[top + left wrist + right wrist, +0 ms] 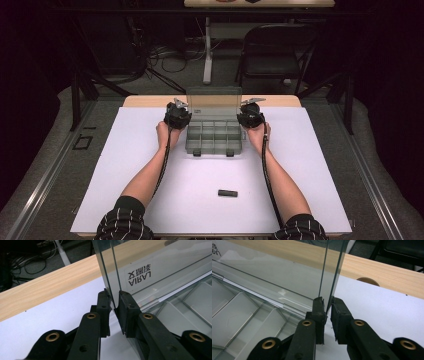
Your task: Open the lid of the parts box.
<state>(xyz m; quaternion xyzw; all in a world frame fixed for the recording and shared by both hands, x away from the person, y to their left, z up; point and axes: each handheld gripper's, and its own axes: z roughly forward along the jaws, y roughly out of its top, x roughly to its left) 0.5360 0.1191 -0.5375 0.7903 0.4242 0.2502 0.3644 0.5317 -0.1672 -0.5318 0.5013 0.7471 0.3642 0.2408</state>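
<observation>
Both tools, left and right, are clenched on the upright lid's two side edges, above the box.

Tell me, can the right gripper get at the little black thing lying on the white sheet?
Probably yes, but not right away. The right gripper is shut on the edge of the box lid, so it must let go first. The little black thing lies alone on the white sheet, nearer the person, with nothing between.

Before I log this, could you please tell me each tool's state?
Left tool: closed on the lid edge.
Right tool: closed on the lid's other edge.
</observation>
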